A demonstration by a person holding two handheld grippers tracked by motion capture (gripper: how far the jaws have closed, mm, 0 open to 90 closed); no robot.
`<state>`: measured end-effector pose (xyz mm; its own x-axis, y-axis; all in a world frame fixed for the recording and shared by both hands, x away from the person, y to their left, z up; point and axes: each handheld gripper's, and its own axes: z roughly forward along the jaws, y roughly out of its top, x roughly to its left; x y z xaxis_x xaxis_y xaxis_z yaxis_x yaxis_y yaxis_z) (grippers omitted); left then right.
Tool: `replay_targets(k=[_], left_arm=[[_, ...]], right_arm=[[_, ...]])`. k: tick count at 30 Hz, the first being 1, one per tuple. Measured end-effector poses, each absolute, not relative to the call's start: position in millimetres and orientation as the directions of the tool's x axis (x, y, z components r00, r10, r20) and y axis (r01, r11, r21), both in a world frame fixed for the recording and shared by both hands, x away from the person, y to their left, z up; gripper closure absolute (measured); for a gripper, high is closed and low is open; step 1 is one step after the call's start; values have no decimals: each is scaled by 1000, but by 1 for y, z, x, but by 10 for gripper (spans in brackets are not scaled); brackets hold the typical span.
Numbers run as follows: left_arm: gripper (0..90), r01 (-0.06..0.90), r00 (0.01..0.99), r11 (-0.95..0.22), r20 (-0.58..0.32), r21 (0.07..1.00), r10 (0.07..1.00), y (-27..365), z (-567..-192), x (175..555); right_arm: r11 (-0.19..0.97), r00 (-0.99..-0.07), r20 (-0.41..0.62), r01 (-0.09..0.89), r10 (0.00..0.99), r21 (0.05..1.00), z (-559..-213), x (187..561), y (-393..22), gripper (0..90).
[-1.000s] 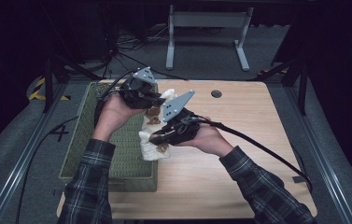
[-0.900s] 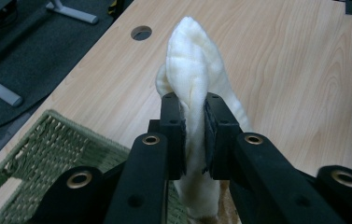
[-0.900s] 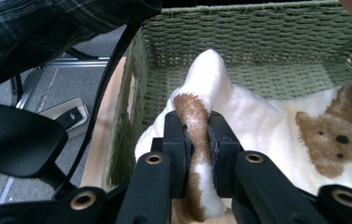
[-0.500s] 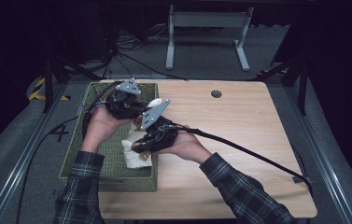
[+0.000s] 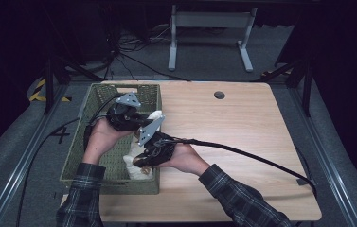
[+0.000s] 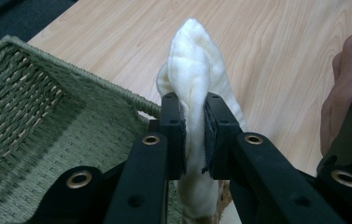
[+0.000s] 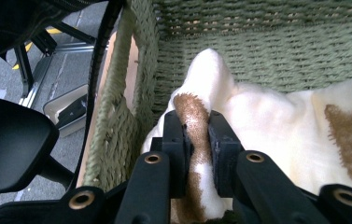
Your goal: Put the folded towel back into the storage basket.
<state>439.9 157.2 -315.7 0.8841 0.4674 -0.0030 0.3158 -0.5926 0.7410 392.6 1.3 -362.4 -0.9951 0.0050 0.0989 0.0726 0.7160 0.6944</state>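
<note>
Both hands have come left and down since a second ago, when they held the cloth [image 5: 143, 161] over the table's [image 5: 242, 142] left part; the cloth now hangs partly inside the green basket [image 5: 101, 101] at the table's left edge, its upper end showing white between the two grippers. The left gripper [image 6: 193, 133] is clamped on a white fold of the cloth, which rises above the jaws against the tabletop and the basket's rim. The right gripper [image 7: 197, 154] is clamped on a fold with a brown patch, low in the basket near its woven wall.

The table is light wood with a dark round hole [image 5: 219, 95] near its far edge. It stands on grey floor in a dim room, with a white frame [image 5: 209, 28] and loose cables beyond it and yellow-black tape [image 5: 41, 90] on the floor at the left.

From above, the cloth is mostly covered by the hands and plaid sleeves [image 5: 86, 198]. The right gripper view adds a second brown patch [image 7: 351, 140] on the cloth and the floor outside the basket; the left gripper view adds the other hand [image 6: 346, 93] close at its right edge.
</note>
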Motion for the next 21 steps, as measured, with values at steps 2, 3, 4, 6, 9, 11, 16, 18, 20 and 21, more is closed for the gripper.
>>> replay_targets(k=[2, 3, 4, 6, 9, 11, 16, 18, 20, 21], left_arm=[[803, 319, 882, -590, -5, 742, 471, 157, -316, 441], [803, 319, 882, -588, -6, 743, 471, 156, -316, 442], [803, 320, 882, -587, -8, 744, 470, 156, -316, 442], [803, 326, 878, -591, -6, 738, 478, 156, -317, 444], [803, 346, 869, -587, -14, 732, 494, 156, -317, 446], [803, 357, 862, -581, -19, 731, 506, 156, -317, 448], [803, 386, 843, -576, -22, 721, 537, 157, -314, 455], [802, 399, 834, -586, -14, 706, 551, 158, -313, 460], [802, 408, 830, -580, -22, 705, 557, 158, -313, 464], [801, 408, 830, -580, -22, 705, 557, 158, -313, 464]], right_arm=[[719, -995, 98, 71, 4, 691, -364, 393, 1, 733], [721, -994, 106, 80, 9, 689, -364, 394, 1, 696], [725, -994, 107, 82, 12, 684, -363, 395, 0, 664], [729, -995, 99, 83, 21, 679, -362, 396, -3, 619], [708, -996, 88, 85, 32, 701, -360, 398, -11, 572], [696, -996, 79, 93, 52, 712, -357, 401, -20, 542], [683, -995, 65, 96, 71, 724, -350, 404, -36, 488], [673, -996, 45, 86, 78, 734, -341, 405, -50, 457], [664, -995, 37, 88, 90, 743, -335, 405, -61, 446], [664, -995, 37, 88, 90, 743, -335, 405, -61, 446]])
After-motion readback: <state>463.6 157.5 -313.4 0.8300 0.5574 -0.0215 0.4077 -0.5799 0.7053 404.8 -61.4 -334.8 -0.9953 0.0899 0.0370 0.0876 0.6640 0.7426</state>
